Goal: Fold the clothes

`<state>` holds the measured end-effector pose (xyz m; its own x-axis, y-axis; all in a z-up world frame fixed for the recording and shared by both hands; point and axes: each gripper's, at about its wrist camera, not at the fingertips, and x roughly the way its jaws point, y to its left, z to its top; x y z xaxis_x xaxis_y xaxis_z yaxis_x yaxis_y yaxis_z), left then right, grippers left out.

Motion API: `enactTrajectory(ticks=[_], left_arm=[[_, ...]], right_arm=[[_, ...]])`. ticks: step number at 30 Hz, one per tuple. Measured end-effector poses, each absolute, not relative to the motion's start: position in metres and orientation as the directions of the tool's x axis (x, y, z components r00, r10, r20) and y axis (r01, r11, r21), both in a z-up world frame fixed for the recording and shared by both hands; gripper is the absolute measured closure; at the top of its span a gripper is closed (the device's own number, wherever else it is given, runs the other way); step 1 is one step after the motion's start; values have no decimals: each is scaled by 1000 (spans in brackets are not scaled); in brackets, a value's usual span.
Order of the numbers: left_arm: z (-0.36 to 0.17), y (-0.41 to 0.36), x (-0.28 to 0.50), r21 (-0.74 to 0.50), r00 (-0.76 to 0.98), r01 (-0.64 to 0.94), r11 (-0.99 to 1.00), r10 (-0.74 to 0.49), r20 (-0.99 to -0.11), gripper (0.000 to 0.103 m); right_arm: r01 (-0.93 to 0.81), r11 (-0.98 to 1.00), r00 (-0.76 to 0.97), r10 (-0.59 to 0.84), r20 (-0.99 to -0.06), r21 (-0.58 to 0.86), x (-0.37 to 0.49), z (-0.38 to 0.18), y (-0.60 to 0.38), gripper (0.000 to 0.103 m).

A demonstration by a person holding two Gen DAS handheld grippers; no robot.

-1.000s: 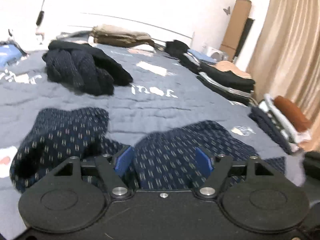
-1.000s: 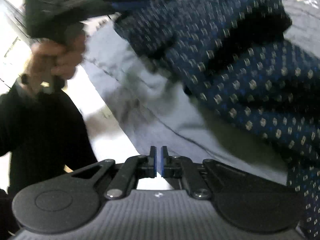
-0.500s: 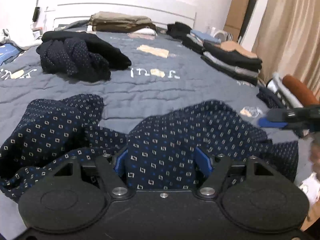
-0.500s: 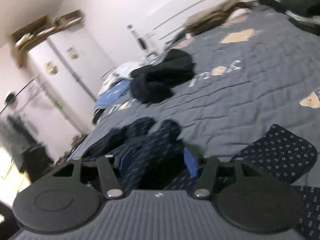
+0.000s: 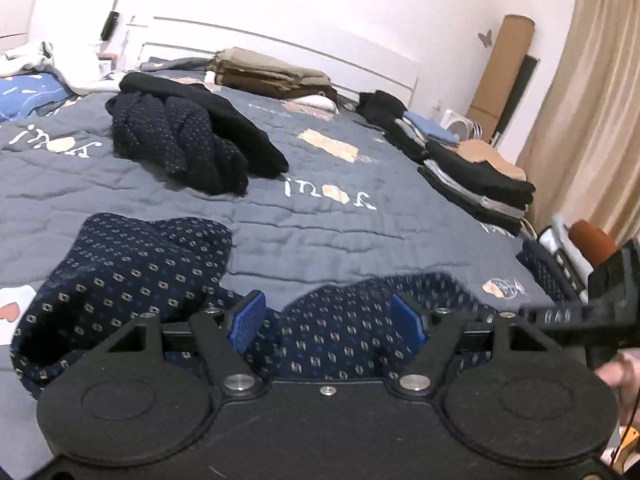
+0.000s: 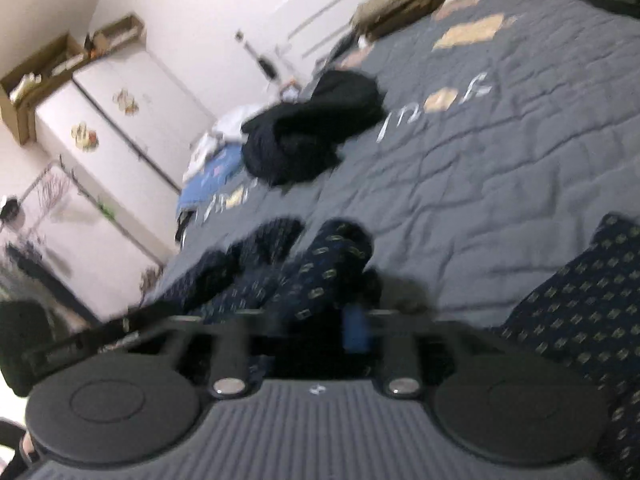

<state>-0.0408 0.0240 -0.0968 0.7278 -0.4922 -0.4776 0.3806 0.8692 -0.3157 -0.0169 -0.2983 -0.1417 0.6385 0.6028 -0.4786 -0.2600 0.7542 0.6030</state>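
Observation:
A navy garment with small square dots [image 5: 132,280] lies crumpled on the grey quilt [image 5: 328,232]. My left gripper [image 5: 326,320] hovers over its near edge; a hump of fabric rises between the blue pads [image 5: 245,320] but does not fill the gap, so it stands open. In the blurred right wrist view, my right gripper [image 6: 316,332] has a fold of the same garment [image 6: 320,276] filling its jaws, which are closing on it. Its left pad is hidden by cloth. The right gripper [image 5: 580,316] also shows at the right edge of the left wrist view.
A dark heap of unfolded clothes [image 5: 188,148] lies mid-bed. Folded stacks [image 5: 480,184] line the right edge, and a tan pile [image 5: 272,76] sits by the headboard. A curtain [image 5: 592,120] hangs at the right, and white cabinets [image 6: 120,136] stand on the left.
The right gripper swung from facing the person to facing along the bed, opened, then closed around a fold of the garment. It came into the left view from the right. The left gripper barely shifted.

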Motion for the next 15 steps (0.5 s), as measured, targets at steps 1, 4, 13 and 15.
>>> enactTrajectory(ticks=[1,4,13,15], left_arm=[[-95,27,-41,-324,735,374,869,-491,-467,34],[-90,38,-41,-351,756,354,867,-486,-439,34],[-86,50,-40,-382,758,334,862,-486,-434,34],[-87,46,-42,-371,746,354,859,-498,-443,34]], right_arm=[[-277,756,622,612,-488,594,-18,-140,-293,85],[-408,727,553,678,-483,552,-35,-126,-272,85],[-670,554,184,769,-612,494,-100,-120,-216,85],[-689,529,85,737,-671,495,-109,-130,-203,85]])
